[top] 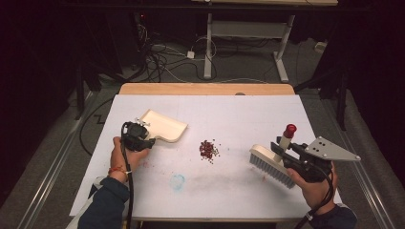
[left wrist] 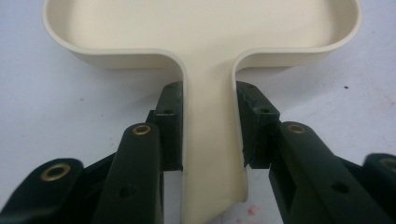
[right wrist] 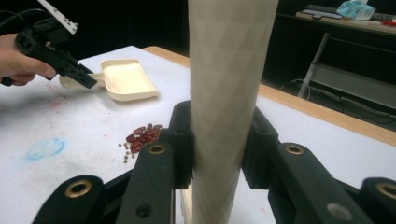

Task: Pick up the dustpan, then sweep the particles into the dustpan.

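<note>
While the white counter (top: 239, 186) lies open around us, we hold the cream dustpan (top: 165, 125) at far left, left tongs (top: 143, 141) clamped on its handle, and the brush (top: 272, 164) at near right, right tongs (top: 285, 153) closed around its handle. Both tools look gripped; sweeping seems next. Between them sits the small bean pile (top: 208, 150), well clear of every edge, so we likely need to bring pan and bristles together.

A faint blue smudge (top: 177, 182) marks the white tabletop (top: 239, 114) near its front edge; tangled cables (top: 162, 59) lie on the floor beyond.
</note>
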A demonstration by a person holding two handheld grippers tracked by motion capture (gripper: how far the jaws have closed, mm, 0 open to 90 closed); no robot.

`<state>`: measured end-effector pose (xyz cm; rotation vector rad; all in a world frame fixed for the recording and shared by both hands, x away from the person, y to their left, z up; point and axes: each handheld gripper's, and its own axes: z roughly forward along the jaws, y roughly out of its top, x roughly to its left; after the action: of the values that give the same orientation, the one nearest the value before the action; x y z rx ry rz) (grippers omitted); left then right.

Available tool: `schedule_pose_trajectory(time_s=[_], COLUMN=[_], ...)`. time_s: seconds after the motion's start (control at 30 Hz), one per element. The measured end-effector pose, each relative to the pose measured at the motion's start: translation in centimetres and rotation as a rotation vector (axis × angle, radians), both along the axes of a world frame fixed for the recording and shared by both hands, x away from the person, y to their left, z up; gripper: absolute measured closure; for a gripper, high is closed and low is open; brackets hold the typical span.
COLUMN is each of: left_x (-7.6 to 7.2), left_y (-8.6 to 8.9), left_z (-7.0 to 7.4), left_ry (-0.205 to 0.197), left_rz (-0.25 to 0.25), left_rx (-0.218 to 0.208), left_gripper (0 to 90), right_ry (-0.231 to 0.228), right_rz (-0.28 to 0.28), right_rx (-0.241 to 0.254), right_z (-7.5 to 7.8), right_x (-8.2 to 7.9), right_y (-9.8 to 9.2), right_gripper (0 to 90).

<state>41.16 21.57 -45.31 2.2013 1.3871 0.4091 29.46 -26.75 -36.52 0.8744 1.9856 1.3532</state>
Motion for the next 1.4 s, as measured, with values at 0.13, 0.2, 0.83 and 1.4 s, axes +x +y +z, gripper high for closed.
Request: schedule_pose_trajectory(time_s=[0.13, 0.2, 0.83, 1.4], left_x=[-0.9, -1.7, -9.5, -11.5], left_y=[0.7, 1.0, 0.5, 1.0], left_z=[1.0, 1.5, 3.2, 1.8], left_ry=[-0.017, -0.022, -0.026, 0.019], left_rz=[-0.019, -0.043, -0.275, -0.350], left_rx=[0.001, 0.008, 0.005, 0.005], left_gripper=[64.2, 64.3, 64.2, 64.2], right_ry=[-0.005, -0.006, -0.040, -0.036], right_rz=[-0.009, -0.008, -0.020, -0.012], right_rx=[-0.006, -0.008, 0.004, -0.006], right_z=[0.0, 0.0, 0.3, -0.2], right_x=[0.1, 0.1, 0.0, 1.4], right_y=[-0.1, -0.2, -0.5, 0.8], right_gripper=[69.7, 69.7, 69.8, 69.8])
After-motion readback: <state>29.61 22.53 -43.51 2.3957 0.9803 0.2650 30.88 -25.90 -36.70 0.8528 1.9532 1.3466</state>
